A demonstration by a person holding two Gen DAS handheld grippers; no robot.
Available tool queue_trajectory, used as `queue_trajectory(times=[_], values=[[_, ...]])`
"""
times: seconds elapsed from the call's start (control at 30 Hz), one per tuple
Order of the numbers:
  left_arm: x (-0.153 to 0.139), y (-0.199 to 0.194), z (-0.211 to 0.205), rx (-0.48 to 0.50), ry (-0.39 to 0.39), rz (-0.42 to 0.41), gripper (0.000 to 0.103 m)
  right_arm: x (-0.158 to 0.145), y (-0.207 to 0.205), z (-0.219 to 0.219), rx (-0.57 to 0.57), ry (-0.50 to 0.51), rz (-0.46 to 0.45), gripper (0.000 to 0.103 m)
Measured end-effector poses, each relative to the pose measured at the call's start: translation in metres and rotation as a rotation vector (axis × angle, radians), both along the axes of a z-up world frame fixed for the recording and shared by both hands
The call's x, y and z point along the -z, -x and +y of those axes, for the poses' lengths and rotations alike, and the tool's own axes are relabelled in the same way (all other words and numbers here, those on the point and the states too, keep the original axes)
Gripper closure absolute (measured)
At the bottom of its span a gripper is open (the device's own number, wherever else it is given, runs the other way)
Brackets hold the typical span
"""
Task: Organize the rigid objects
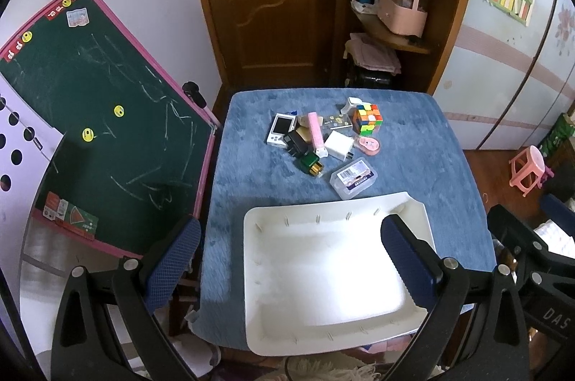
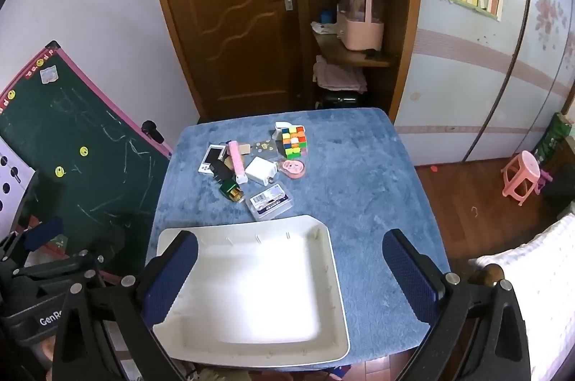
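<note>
Both grippers hang above the near edge of the blue-covered table (image 1: 413, 143) with nothing between their fingers. The left gripper (image 1: 287, 258) has its blue-padded fingers spread as wide as they go, one out over the chalkboard (image 1: 107, 115) to the left, the other above the right side of the white tray (image 1: 316, 276). The right gripper (image 2: 287, 276) is spread just as wide, its left pad over the tray's left wall and its right pad over bare blue cloth. Neither touches anything.

The white tray lies empty on the near part of the table. The rigid objects sit in a loose heap beyond it, toward the far middle: a Rubik's cube (image 1: 366, 118), a white charger block (image 1: 339, 143), a clear plastic box with a barcode label (image 1: 354, 178) just beyond the tray's far rim, a pink round case (image 1: 370, 145), a pink stick-shaped item with a white end (image 1: 316, 133), a white handheld device with a screen (image 1: 280, 129), a black adapter (image 1: 296, 142) and a green-and-gold item (image 1: 311, 163).

Several pieces overlap, so the black adapter and a tan item under the pink stick are hard to read. A white object behind the cube is mostly hidden, and a small clear card beside it is too small to make out.

The left wrist view catches part of the right gripper at its right edge and more of the chalkboard. The right wrist view shows the left gripper at its lower left, a pink stool (image 2: 521, 176) on wooden floor, and a bed edge at right.
</note>
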State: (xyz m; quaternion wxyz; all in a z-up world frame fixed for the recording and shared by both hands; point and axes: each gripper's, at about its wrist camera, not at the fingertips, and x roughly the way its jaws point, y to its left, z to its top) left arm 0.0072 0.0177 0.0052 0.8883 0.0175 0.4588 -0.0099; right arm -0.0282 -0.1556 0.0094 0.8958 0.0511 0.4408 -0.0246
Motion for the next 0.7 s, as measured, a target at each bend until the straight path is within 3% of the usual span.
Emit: queue_trajectory(times=[0.53,0.7], values=[[0.000,-0.029,0.014,0.033,0.021,-0.025,0.002,0.001,-0.007,0.003,0.033,0.038,-0.022,0.000],[-0.005,-0.052,0.024,0.035,0.065,-0.024,0.002,0.004,-0.016,0.022,0.059,0.070,-0.018,0.000]])
